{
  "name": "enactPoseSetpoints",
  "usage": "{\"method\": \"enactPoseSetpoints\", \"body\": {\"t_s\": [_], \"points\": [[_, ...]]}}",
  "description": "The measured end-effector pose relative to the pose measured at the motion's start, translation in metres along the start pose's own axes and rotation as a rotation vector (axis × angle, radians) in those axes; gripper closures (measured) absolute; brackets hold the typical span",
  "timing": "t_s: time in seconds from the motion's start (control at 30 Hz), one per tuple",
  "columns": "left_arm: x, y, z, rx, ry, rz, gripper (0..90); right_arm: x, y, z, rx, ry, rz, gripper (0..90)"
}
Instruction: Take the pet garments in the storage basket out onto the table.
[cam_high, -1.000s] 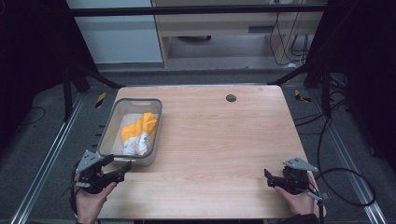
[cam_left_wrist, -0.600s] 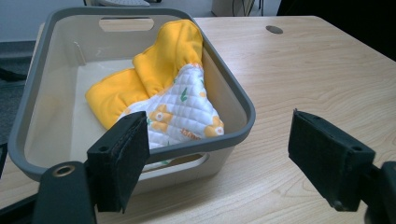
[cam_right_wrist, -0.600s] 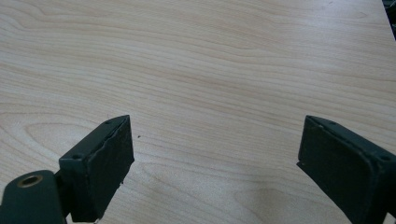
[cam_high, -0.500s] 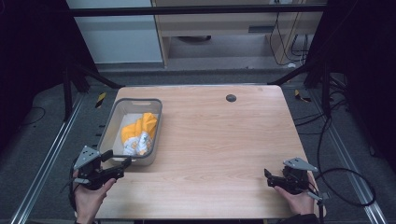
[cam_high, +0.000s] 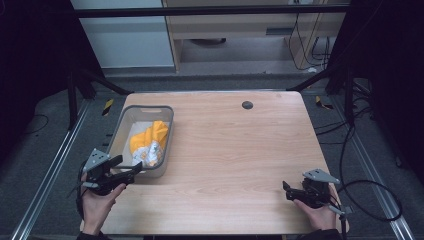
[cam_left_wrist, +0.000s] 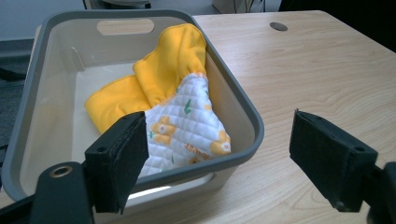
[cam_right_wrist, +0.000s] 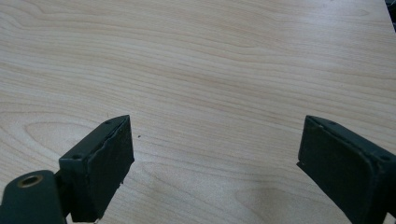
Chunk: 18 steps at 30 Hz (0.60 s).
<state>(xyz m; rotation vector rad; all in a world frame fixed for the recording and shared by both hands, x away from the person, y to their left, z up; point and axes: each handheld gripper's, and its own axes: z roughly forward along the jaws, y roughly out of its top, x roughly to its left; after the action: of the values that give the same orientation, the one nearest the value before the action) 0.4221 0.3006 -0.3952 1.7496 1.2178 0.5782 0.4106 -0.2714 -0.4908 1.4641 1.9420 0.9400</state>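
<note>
The cloth's (cam_left_wrist: 173, 107) lower part sat behind a black pad (cam_left_wrist: 122, 156) — the bin's (cam_left_wrist: 233, 93) near-left corner was cut off.

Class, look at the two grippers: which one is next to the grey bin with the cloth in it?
The left gripper, at the bin's near end, facing the yellow and white cloth. The right gripper sits across the table over bare wood.

Cloth (cam_high: 149, 142) in bin (cam_high: 123, 131), table's (cam_high: 240, 165) left

No readable text, label, brand or number shows on anything
</note>
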Motion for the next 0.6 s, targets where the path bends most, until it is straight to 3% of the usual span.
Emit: {"method": "enactPoseSetpoints", "body": {"t_s": [0.6], "points": [[0.006,0.022,0.022,0.046,0.003,0.007,18.8,0.000,0.000,0.000,0.002,0.006,0.004,10.2]]}}
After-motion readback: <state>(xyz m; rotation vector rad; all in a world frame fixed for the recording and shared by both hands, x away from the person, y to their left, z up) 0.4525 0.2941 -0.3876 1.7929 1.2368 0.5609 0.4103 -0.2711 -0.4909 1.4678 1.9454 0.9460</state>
